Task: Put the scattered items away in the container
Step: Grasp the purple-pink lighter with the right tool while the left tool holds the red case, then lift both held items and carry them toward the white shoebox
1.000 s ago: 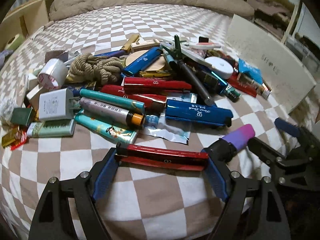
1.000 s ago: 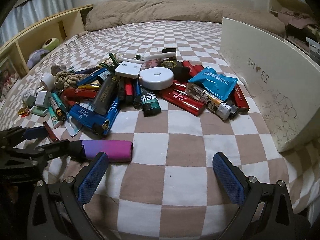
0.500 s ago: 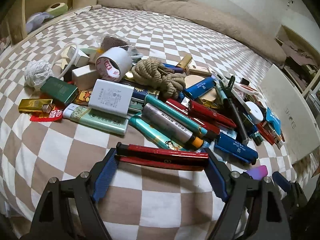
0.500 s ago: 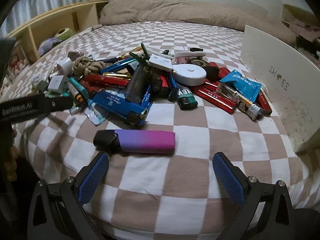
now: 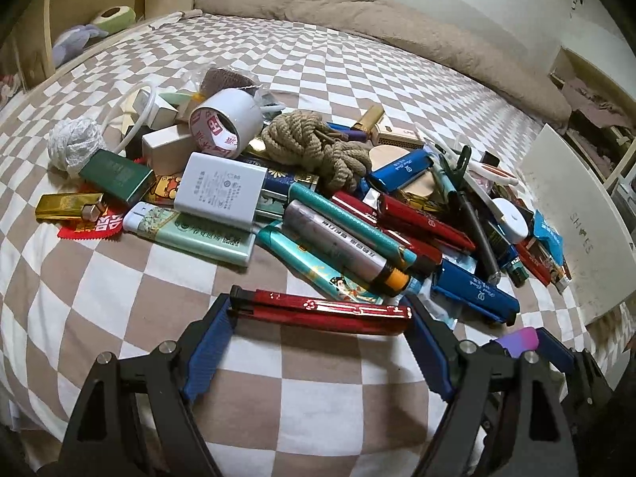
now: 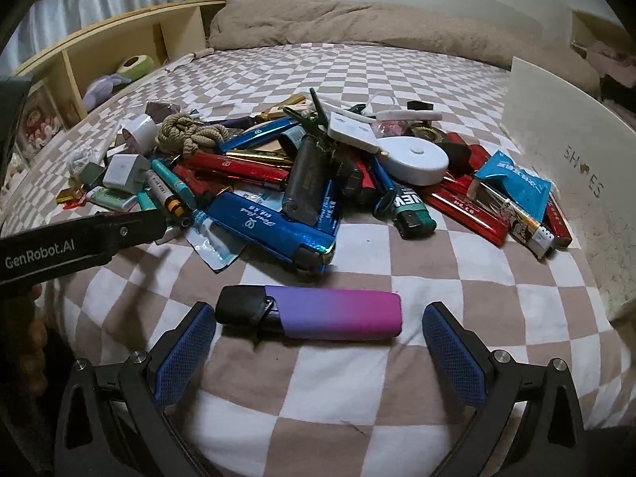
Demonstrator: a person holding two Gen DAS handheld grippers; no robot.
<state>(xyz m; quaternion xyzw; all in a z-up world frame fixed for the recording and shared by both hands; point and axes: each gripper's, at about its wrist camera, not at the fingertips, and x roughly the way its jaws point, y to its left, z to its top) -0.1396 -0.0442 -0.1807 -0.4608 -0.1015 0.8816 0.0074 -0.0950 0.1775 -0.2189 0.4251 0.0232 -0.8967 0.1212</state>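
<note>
A long red lighter (image 5: 322, 312) spans the jaws of my left gripper (image 5: 318, 318), which is shut on its two ends, just above the checkered bedspread (image 5: 131, 290). In the right wrist view a purple-to-pink vape (image 6: 318, 312) with a black mouthpiece lies flat on the bed. My right gripper (image 6: 318, 344) stands open around it, its blue pads (image 6: 187, 353) clear of both ends. Beyond lies a heap of lighters, pens and small items (image 6: 302, 175). The white shoe box (image 6: 572, 167) stands at the right; its inside is hidden.
A rope bundle (image 5: 318, 147), a tape roll (image 5: 226, 123) and a white charger (image 5: 222, 190) lie at the heap's left. The left gripper's black body (image 6: 79, 238) reaches in from the left of the right wrist view. A wooden shelf (image 6: 99, 55) and a beige duvet (image 6: 357, 20) border the bed.
The left gripper rolled and swung toward the heap's left side, still carrying the red lighter. The right gripper slid up to the purple vape, which now lies between its open fingers.
</note>
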